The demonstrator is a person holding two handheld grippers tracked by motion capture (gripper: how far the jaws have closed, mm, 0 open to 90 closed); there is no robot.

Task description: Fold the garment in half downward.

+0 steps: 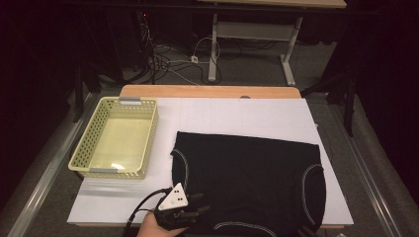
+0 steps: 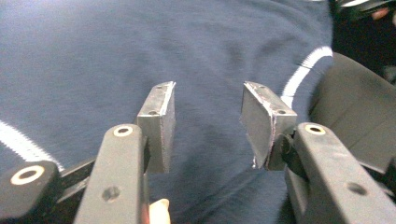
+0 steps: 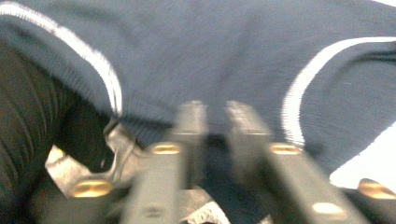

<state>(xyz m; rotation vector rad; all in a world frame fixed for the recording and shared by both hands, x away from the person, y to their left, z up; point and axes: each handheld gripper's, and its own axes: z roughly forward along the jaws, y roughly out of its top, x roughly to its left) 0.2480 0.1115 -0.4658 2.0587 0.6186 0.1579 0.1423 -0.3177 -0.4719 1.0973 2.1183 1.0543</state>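
On the white counter [image 1: 222, 113], dark garment [image 1: 247, 177] spread flat beside an empty basket [image 1: 118, 138]; left hand-held gripper [image 2: 208, 123] parted above the cloth, gripping nothing — right hand-held gripper [image 3: 215, 135] narrowed at the near hem, blurred; hold unclear, likely readying a fold.
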